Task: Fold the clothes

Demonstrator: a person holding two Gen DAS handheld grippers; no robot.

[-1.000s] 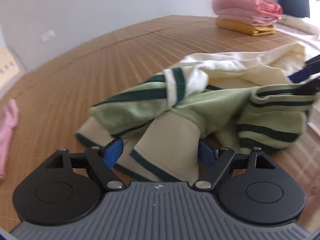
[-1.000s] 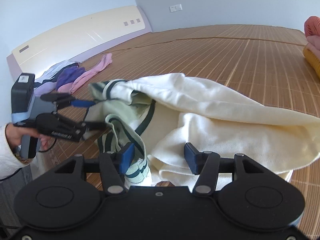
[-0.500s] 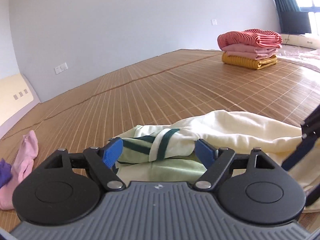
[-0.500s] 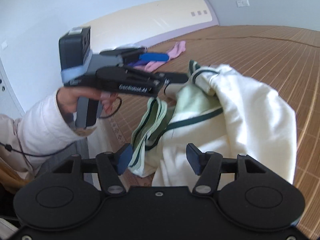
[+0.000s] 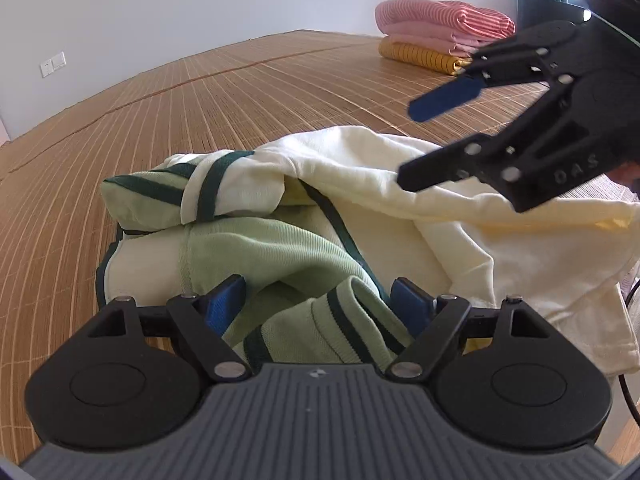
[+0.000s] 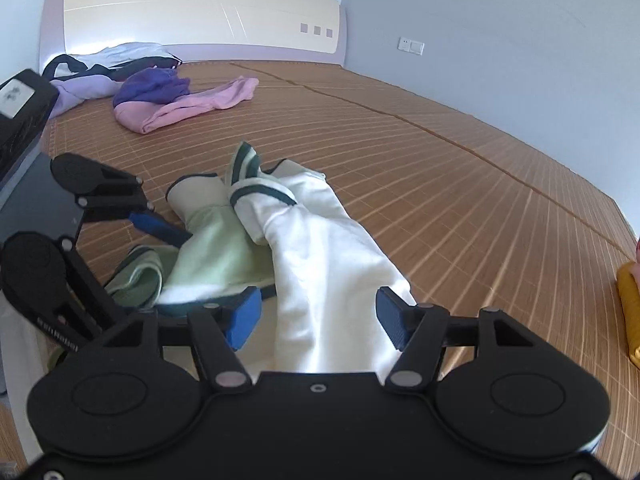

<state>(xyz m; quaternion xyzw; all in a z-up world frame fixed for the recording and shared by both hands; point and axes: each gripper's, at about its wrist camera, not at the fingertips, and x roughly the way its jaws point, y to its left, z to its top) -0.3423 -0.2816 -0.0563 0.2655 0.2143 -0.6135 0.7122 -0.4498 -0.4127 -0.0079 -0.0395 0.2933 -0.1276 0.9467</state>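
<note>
The cream and light-green sweatshirt with dark green stripes lay crumpled in a heap on the bamboo mat, sleeves all bunched up.

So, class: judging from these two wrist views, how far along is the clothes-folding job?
Done: a folded stack sits at the far end of the mat. In hand: the cream and green garment lies crumpled; the left gripper and right gripper are both open around its cloth, gripping nothing. Left: folding it, plus the loose pink and purple clothes by the headboard.
</note>
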